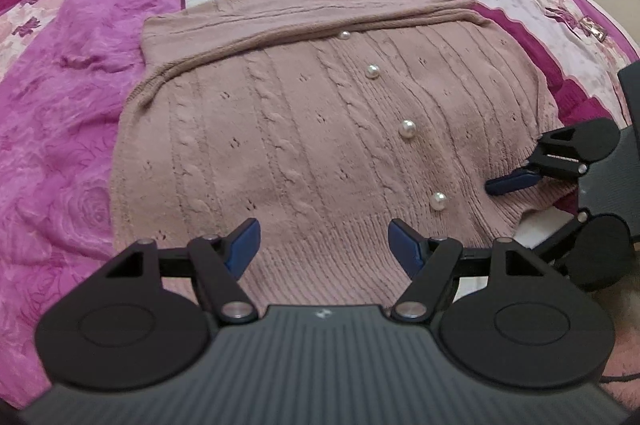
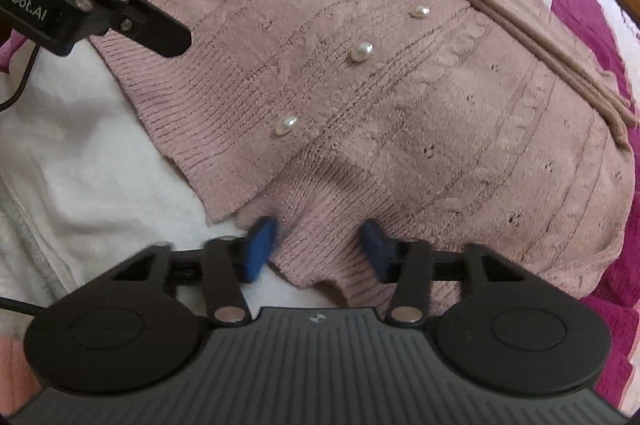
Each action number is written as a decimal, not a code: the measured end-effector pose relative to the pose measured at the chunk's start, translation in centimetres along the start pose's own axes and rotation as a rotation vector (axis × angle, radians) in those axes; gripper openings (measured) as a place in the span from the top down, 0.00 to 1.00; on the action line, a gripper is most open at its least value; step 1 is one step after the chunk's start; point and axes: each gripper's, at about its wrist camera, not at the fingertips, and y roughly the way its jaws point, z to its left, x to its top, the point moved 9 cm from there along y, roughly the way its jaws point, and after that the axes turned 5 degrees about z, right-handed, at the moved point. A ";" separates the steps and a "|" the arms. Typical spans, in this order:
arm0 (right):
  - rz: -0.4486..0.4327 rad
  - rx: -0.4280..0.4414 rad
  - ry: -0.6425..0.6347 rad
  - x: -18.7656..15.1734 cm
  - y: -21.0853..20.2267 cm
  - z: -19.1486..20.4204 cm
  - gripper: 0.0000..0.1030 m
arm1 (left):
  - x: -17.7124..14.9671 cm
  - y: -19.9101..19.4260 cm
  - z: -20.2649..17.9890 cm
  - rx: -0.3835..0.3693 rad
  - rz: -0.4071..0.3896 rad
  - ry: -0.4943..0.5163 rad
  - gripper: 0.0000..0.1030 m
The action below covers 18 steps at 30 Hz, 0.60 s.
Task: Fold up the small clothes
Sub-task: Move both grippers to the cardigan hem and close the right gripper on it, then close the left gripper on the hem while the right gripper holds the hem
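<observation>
On the bed (image 1: 80, 73), one dusty pink knitted cardigan (image 1: 304, 129) lay flat on the pink flowery cover. It had cable lines, a ribbed hem and four round pearl buttons (image 1: 407, 127) in a row. The left gripper (image 1: 324, 245) hung over the hem, jaws apart. The right gripper (image 2: 316, 245) had hem cloth between its half-closed jaws.

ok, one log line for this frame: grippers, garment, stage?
left gripper: open over hem | right gripper: astride hem corner, grip unclear | cardigan: flat on bed, sleeves folded in | stage: hem pickup
</observation>
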 end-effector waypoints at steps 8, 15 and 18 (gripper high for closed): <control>-0.100 0.007 0.142 0.3 -1.9 -1.9 0.89 | -0.5 0.4 -1.2 -0.046 0.021 0.050 0.30; -0.195 0.018 0.230 1.1 -3.8 -3.2 0.89 | -1.8 1.1 -3.9 -0.112 0.060 0.147 0.30; -0.226 0.030 0.257 1.4 -4.8 -3.3 0.89 | -2.2 1.7 -4.6 -0.097 0.075 0.190 0.30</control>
